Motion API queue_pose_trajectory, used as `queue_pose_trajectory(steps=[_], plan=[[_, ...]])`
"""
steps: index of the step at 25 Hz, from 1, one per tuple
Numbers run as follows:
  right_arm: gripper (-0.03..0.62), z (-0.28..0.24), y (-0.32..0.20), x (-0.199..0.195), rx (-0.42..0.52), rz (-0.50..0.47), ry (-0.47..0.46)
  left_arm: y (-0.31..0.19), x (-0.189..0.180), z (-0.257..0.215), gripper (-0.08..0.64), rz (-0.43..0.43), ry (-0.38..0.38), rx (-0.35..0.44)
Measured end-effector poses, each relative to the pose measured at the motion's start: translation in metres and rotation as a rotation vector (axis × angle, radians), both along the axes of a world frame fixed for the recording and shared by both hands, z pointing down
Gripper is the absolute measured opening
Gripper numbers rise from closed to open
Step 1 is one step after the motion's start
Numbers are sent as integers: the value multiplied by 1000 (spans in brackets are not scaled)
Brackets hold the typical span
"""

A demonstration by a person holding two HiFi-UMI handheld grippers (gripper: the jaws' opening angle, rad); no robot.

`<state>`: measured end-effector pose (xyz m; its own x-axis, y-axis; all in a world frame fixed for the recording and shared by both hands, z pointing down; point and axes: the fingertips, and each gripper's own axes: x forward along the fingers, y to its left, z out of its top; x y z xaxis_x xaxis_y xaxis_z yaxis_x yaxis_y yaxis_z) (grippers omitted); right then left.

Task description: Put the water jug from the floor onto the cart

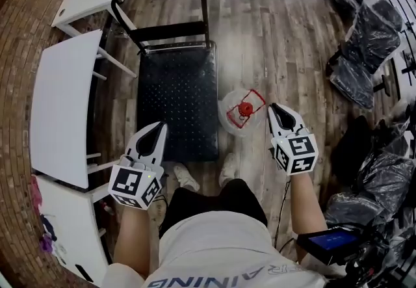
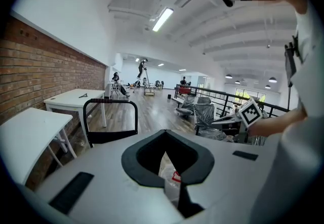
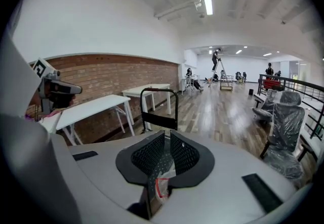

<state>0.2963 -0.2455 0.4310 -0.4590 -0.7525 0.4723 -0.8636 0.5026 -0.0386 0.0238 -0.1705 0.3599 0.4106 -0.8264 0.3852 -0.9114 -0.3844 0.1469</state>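
Head view: round clear plastic jug [image 1: 242,111], red cap, on plank floor just right of cart [image 1: 179,104], black dimpled deck, left tongs [image 1: 159,125] and right tongs [image 1: 273,106] closed, empty, near cart's front end, left gripper view: cart's tubular handle [image 2: 112,101], right gripper view: meshed pads [image 3: 149,154] together.

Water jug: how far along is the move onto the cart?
Done: nothing yet. The water jug stands on the floor beside the right edge of the cart, not on its deck. In hand: the right gripper is close beside the jug and the left gripper is by the cart's near left corner, both with jaws together and empty. Left: grip the jug, lift it, set it on the cart.
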Motion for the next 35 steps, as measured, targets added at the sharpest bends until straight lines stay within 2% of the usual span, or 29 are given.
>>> queue_pose_trajectory(steps=[3, 7, 14, 16, 20, 28, 35], plan=[[50, 30, -24, -2, -43, 29, 17, -7, -10, 21, 2, 9, -8, -42], [111, 80, -38, -6, -108, 10, 86, -13, -22, 43, 2, 38, 0, -78], [140, 156, -64, -12, -201, 13, 146, -30, -48, 71, 0, 22, -18, -118], [154, 175, -69, -17, -224, -1, 155, -34, -50, 80, 2, 15, -19, -131], [252, 219, -77, -24, -275, -36, 159, -42, -52, 97, 2, 7, -21, -147], [308, 322, -70, -18, -395, -92, 239, -33, -54, 139, 2, -48, -24, -210], [345, 386, -59, -19, -472, -178, 316, -13, -49, 171, 2, -85, -21, -262]])
